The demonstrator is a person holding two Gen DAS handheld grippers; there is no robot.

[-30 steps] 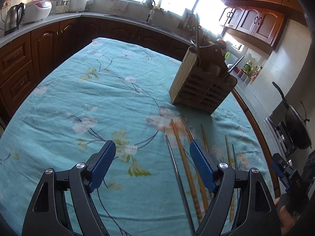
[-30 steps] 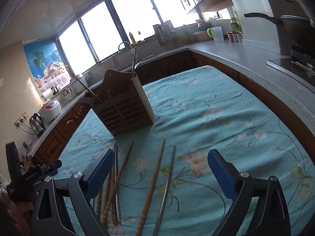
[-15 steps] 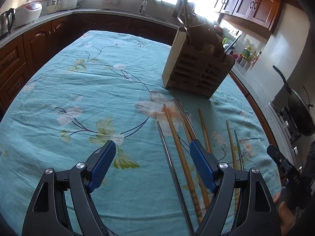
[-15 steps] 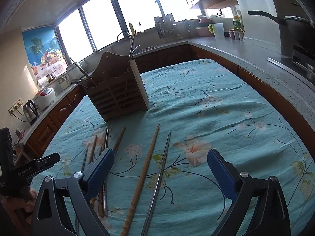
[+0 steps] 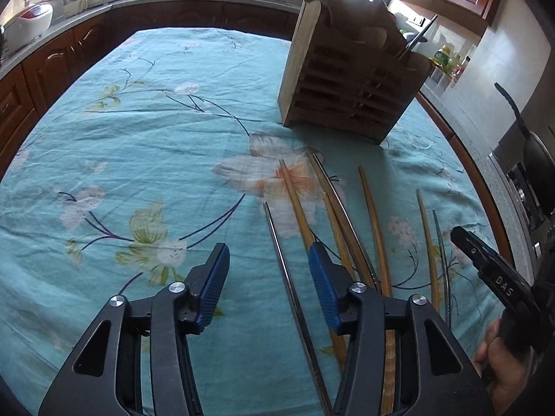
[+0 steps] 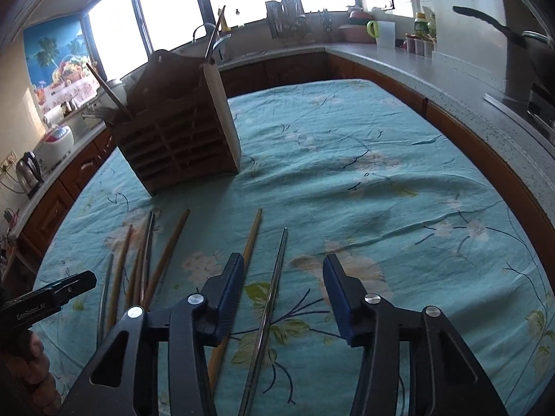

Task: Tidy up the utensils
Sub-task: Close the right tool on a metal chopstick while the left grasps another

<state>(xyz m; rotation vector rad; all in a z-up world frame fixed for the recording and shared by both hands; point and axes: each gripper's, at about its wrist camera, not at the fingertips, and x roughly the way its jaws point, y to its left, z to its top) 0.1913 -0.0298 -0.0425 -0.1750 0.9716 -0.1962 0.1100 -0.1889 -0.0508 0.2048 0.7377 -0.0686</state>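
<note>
Several wooden and metal chopsticks lie loose on the teal flowered tablecloth (image 5: 138,145) in front of a wooden utensil holder (image 5: 350,83), which also shows in the right wrist view (image 6: 180,138). My left gripper (image 5: 269,277) is open and empty, low over the cloth, with a metal chopstick (image 5: 284,260) lying between its jaws and a wooden chopstick (image 5: 295,197) by the right jaw. My right gripper (image 6: 282,287) is open and empty, straddling another metal chopstick (image 6: 274,284); a wooden chopstick (image 6: 251,235) runs under its left jaw.
Kitchen counters with dark wood cabinets surround the table. A rice cooker (image 5: 27,24) and kettle (image 6: 29,170) stand on the left counter, a wok (image 5: 534,159) on the stove at right. The holder holds a few upright utensils (image 6: 213,34).
Both grippers have moved forward and down toward the chopsticks and holder. Both sets of jaws have narrowed somewhat but stay open.
</note>
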